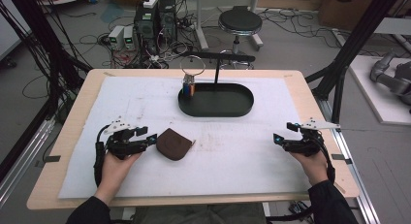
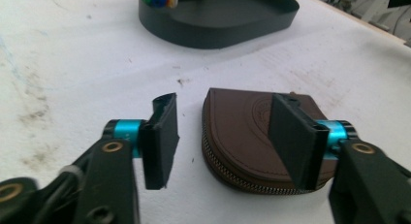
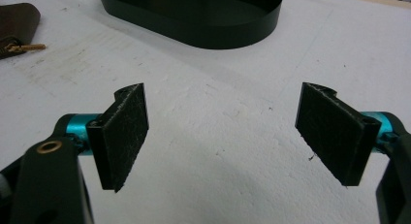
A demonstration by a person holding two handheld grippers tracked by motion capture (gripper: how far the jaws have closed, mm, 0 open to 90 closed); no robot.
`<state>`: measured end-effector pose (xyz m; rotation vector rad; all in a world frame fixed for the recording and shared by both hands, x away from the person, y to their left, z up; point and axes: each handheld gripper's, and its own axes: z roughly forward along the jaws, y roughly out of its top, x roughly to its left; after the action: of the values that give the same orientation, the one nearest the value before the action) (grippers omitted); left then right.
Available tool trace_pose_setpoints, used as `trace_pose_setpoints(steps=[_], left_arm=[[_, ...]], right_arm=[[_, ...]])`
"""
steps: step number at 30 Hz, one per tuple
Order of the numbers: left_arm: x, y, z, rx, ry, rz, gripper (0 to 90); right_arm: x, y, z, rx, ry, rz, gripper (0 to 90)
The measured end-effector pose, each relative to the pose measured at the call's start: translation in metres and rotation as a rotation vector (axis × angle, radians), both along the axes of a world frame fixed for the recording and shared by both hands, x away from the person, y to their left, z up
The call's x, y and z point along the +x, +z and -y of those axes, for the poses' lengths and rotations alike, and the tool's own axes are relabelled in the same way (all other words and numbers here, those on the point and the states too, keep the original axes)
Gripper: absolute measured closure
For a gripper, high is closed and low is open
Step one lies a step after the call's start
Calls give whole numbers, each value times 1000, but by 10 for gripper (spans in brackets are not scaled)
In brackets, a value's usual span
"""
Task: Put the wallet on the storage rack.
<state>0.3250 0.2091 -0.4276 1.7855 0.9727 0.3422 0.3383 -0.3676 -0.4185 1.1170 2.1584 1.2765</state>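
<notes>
White table mat [image 1: 232, 151]: left gripper [image 2: 220, 136] jaws apart astride brown pouch [image 2: 247, 136]; right gripper [image 3: 223, 132] jaws wide, empty.

The round embossed seal on the brown pouch [image 2: 252, 132] is unreadable.

Brown pouch [image 2: 247, 132] — embossed; black tray [image 1: 215, 102]; white mat [image 1: 145, 103].

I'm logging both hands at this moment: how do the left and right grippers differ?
The left gripper has the brown pouch partly between its jaws; the right gripper has only bare white mat between its own. The left's jaws stand narrower, the right's wide apart. Both have black pads and grip nothing.
</notes>
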Motion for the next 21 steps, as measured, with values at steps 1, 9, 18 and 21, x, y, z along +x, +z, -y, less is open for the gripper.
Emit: trace_pose_setpoints(steps=[1, 9, 18, 21], left_arm=[[3, -2, 1, 0, -4, -21, 461], [19, -9, 10, 20, -11, -146, 516], [16, -14, 14, -15, -43, -213, 690], [13, -15, 15, -41, -66, -216, 732]], right_arm=[[0, 0, 0, -1, 1, 1, 199], [-1, 0, 1, -5, -2, 1, 199], [-1, -1, 1, -4, 0, -1, 199], [-1, -1, 0, -5, 1, 0, 199]])
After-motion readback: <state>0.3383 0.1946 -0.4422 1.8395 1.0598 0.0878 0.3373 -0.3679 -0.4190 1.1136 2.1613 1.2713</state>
